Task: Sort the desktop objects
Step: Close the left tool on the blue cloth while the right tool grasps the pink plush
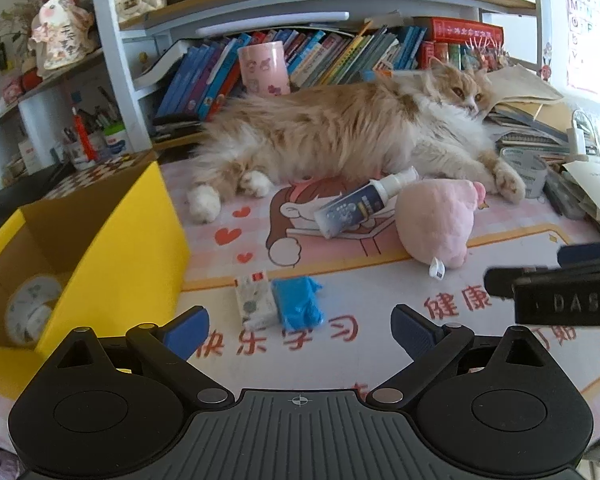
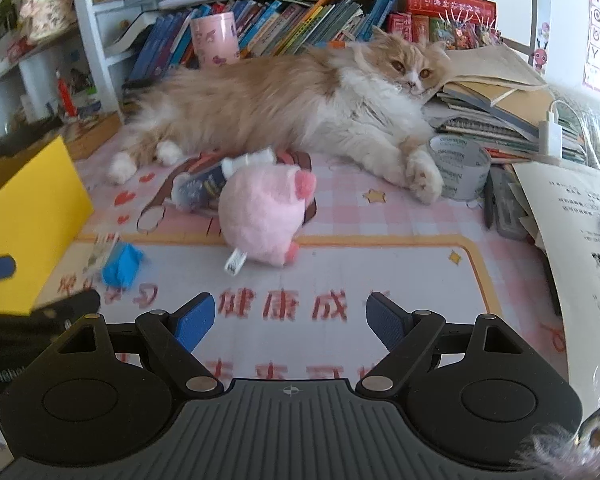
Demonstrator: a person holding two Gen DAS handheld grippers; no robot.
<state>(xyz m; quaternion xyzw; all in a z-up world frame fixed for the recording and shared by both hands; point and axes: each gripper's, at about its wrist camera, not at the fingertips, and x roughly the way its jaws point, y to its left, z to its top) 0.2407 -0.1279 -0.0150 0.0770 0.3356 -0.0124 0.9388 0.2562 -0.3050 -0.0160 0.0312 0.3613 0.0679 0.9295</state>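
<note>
On the pink desk mat lie a tissue pack (image 1: 255,299) and a blue crumpled packet (image 1: 299,303) side by side, a white-and-blue spray tube (image 1: 362,203) and a pink plush pig (image 1: 440,220). My left gripper (image 1: 300,330) is open and empty, just short of the tissue pack and blue packet. My right gripper (image 2: 290,320) is open and empty, in front of the plush pig (image 2: 266,216); the tube (image 2: 212,180) lies behind the pig. The blue packet (image 2: 121,267) sits to its left. A yellow box (image 1: 112,248) on the left holds a round clock (image 1: 30,308).
A long-haired orange-and-white cat (image 1: 340,128) lies across the back of the desk. Books (image 1: 300,56) and a pink cup (image 1: 264,68) stand behind it. A tape roll (image 2: 462,166), stacked notebooks (image 2: 500,112) and papers (image 2: 572,232) crowd the right side. The right gripper's body (image 1: 560,292) shows at the right of the left wrist view.
</note>
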